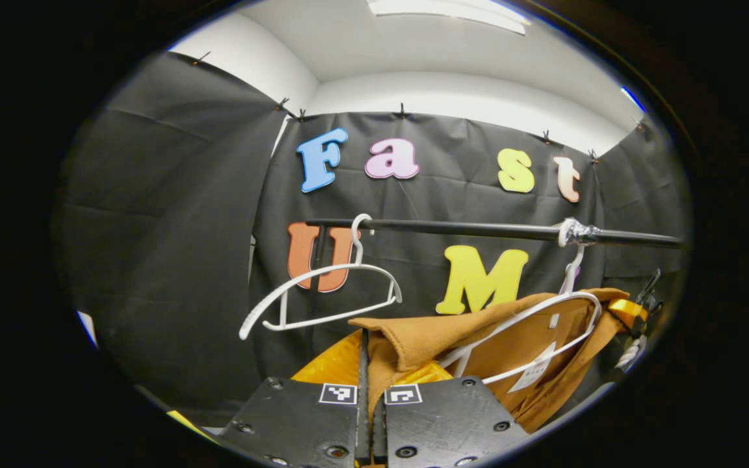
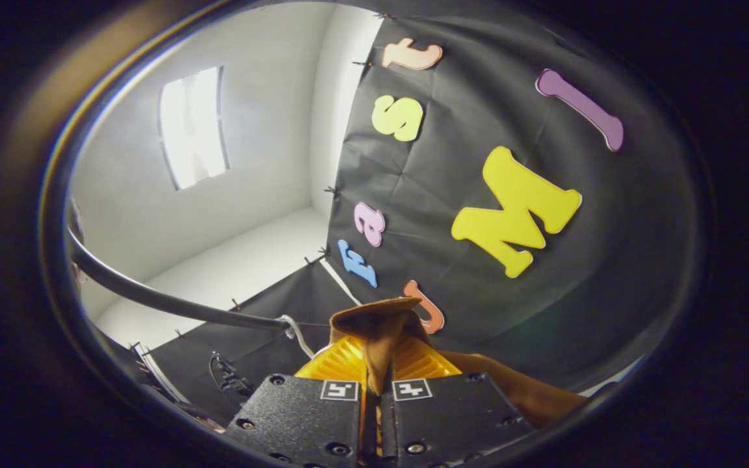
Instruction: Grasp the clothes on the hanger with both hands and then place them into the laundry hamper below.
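Left gripper view: my left gripper [image 1: 370,374] sits at the bottom centre of the frame, its two yellow fingers [image 1: 332,364] drawn narrow and pinching a fold of the brown garment [image 1: 511,338]. The garment spreads from my fingers toward the lower right, draped over a white hanger [image 1: 537,335]. That hanger hooks onto a black rail [image 1: 478,229] running across the middle of the frame, at a taped point on the right. A second white hanger [image 1: 322,292], bare, hangs from the same rail left of centre and tilts down to the left. At the far right edge, the yellow tip of my other gripper touches the garment's shoulder.

Right gripper view: my right gripper [image 2: 371,364] occupies the bottom centre, its yellow fingers [image 2: 339,361] closed tight on an upright fold of the garment [image 2: 374,325]; more brown cloth trails off to the lower right. The black rail [image 2: 153,296] curves in from the left edge toward my fingers, with a white hanger hook [image 2: 296,331] on it just left of the cloth. A ceiling light panel [image 2: 192,127] glows in the upper left.
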Tool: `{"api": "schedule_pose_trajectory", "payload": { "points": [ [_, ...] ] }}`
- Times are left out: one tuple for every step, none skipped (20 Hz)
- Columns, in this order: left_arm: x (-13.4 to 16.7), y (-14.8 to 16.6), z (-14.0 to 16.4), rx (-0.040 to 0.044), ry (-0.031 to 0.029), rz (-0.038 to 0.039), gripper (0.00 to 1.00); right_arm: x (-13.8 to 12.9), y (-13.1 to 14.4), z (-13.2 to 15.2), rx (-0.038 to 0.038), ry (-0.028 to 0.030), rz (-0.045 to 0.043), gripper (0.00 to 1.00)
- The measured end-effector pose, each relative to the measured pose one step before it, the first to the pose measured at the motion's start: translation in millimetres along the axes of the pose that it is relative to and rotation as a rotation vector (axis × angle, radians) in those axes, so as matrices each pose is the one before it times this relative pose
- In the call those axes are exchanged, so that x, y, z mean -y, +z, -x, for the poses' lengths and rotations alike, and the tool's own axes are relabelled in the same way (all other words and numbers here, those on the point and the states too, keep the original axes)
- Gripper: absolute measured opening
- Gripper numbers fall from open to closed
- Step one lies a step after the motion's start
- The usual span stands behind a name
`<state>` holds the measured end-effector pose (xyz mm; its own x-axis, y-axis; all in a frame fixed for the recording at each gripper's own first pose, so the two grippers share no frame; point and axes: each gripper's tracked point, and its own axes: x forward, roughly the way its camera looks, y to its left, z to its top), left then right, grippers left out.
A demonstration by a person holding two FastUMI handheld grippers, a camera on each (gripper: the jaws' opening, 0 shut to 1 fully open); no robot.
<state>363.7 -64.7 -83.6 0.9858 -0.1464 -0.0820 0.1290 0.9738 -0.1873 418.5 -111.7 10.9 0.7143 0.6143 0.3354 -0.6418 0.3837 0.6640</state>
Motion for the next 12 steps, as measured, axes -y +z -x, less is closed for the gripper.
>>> {"api": "schedule_pose_trajectory", "payload": {
  "points": [
    [0.29, -2.37, -0.87, -0.01057, -0.00054, -0.00312, 0.02, 2.94, 1.59, -0.05, 0.00173, -0.01312, 0.01913, 0.06],
    [1.14, -1.54, -0.44, -0.00872, -0.0047, -0.00702, 0.02, 3.84, 2.73, 0.46, 0.00796, -0.01651, 0.02105, 0.06],
    [1.43, -0.8, -0.03, -0.00691, -0.00306, -0.01326, 0.02, 0.75, 2.25, -0.48, 0.0008, -0.00599, 0.01193, 0.05],
    [0.13, 1.93, -1.14, 0.00249, -0.00566, -0.01283, 0.02, -1.59, 0.95, 1.17, -0.0003, 0.00194, -0.00279, 0.06],
    [1.25, 1.91, -1.1, 0.00024, -0.00757, -0.00461, 0.02, 1.37, 2.91, -0.81, 0.00714, -0.00178, -0.00332, 0.06],
    [2.09, 2.8, -2.3, 0.00623, -0.00638, -0.00062, 0.01, 1.98, 3.14, 0.13, 0.00245, -0.00066, -0.00207, 0.06],
    [2.56, 2.03, -2.22, -0.0015, -0.00786, 0.0009, 0.01, 2.88, 2.66, -1.76, 0.00912, -0.00843, 0.00119, 0.06],
    [2.52, 2.85, -1.3, 0.00369, -0.00558, -0.0039, 0.01, 1.33, 1.88, -1.86, 0.00294, -0.00227, -0.00361, 0.06],
    [3.02, 2.19, -2.95, -0.00066, -0.00662, -0.00459, 0.01, 1.13, 2.65, -1.01, 0.00493, 0.00047, -0.01566, 0.06],
    [2.68, 2.94, -2.0, 0.00413, -0.00495, -0.01055, 0.01, -1.42, 2.75, -0.2, 0.00603, 0.00357, -0.0105, 0.06],
    [2.92, 2.63, -1.15, 0.00586, -0.01016, -0.00934, 0.01, 1.97, 2.29, -1.15, 0.00464, -0.00437, 0.00704, 0.06],
    [2.58, 0.57, -0.28, 0.00292, -0.00783, -0.00585, 0.01, 5.53, 0.31, 1.54, -0.00338, -0.01329, 0.01945, 0.06]
  ]
}}
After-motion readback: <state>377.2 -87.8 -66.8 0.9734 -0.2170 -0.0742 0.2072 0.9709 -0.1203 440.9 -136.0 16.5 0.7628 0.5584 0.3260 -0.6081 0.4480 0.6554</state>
